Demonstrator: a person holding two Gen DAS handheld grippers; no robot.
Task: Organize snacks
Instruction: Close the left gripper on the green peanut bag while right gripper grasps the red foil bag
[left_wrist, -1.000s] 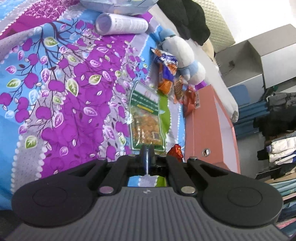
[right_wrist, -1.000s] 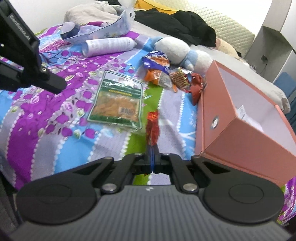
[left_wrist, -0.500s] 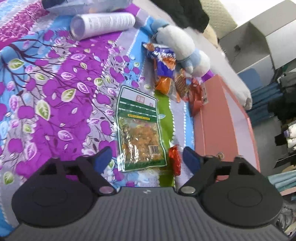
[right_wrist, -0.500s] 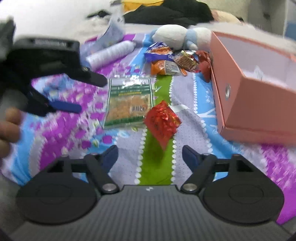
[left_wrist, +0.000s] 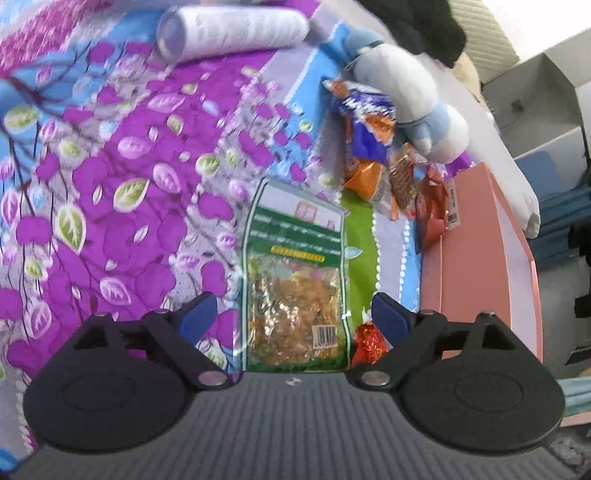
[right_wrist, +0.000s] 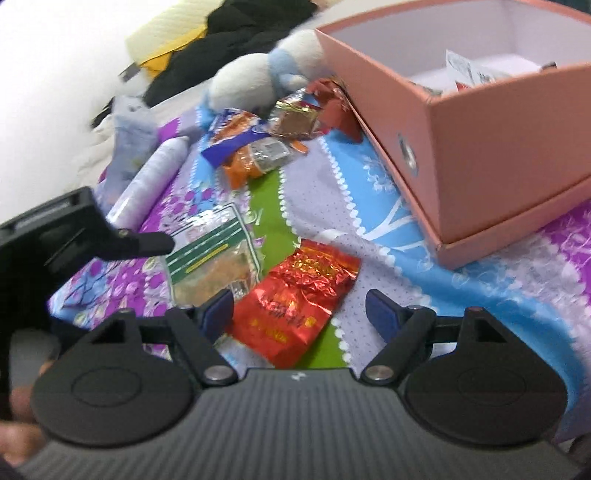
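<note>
A green snack bag (left_wrist: 295, 273) lies flat on the flowered bedspread, and my left gripper (left_wrist: 293, 315) hovers over its lower end with jaws opening and nothing pressed between them. Beside it lies a crinkled red foil packet (right_wrist: 303, 295), which sits between the spread fingers of my open right gripper (right_wrist: 300, 312) without being touched by the pads. The same red packet (left_wrist: 369, 343) shows by the left gripper's right finger. A pink box (right_wrist: 498, 147) stands open to the right, with a few items inside. More snack packets (right_wrist: 255, 147) are piled beyond.
A white and blue plush toy (left_wrist: 406, 99) lies behind the snack pile. A white cylinder (left_wrist: 232, 31) rests further up the bed, near black clothing. The pink box (left_wrist: 476, 266) sits along the bed's right edge. A person's hand (right_wrist: 18, 424) shows at lower left.
Both grippers went from shut to open. Each has moved closer to the bed: the left over the green bag, the right over the red packet while rolling, which tilts its view.
</note>
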